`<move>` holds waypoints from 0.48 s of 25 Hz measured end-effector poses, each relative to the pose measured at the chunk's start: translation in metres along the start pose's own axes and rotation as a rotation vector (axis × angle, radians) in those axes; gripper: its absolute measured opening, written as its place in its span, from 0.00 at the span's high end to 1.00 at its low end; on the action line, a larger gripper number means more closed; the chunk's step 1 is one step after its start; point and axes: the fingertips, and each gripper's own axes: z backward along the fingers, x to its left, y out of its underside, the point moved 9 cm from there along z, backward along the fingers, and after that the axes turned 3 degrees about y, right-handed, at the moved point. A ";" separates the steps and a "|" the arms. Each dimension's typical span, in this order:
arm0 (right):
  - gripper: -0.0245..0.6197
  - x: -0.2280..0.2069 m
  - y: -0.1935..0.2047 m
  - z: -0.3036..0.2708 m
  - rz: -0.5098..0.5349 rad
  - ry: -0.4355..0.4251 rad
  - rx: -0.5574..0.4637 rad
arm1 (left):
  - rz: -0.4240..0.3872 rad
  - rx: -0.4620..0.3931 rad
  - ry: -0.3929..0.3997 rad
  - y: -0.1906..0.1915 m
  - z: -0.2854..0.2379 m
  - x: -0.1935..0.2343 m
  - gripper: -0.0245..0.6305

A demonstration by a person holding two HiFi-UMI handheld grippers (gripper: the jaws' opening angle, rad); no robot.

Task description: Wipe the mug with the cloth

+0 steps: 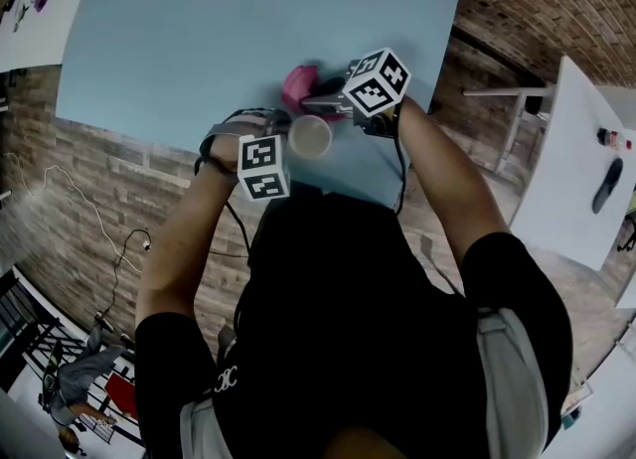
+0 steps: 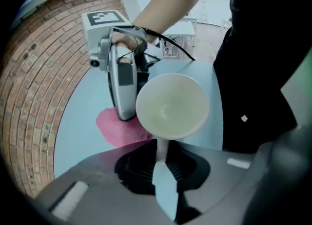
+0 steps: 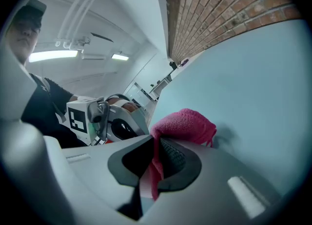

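A cream mug hangs mouth-up toward the camera over the light blue table; my left gripper is shut on its handle. From the head view the mug sits between both hands. A pink cloth is pinched in my right gripper, bunched beyond the jaws above the table. In the left gripper view the cloth shows just left of and behind the mug, under the right gripper's grey body. In the head view the cloth lies just beyond the mug.
The table's near edge runs close under my hands, with brick floor around it. A white table with small items stands to the right. A cable trails on the floor at left.
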 end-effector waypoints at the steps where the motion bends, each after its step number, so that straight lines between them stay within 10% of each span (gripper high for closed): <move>1: 0.91 0.001 0.003 0.005 -0.009 0.006 -0.018 | 0.028 0.000 -0.005 0.001 0.000 0.000 0.89; 12: 0.91 0.034 0.048 0.048 0.001 0.123 -0.148 | 0.427 -0.045 -0.012 0.015 -0.004 -0.006 0.89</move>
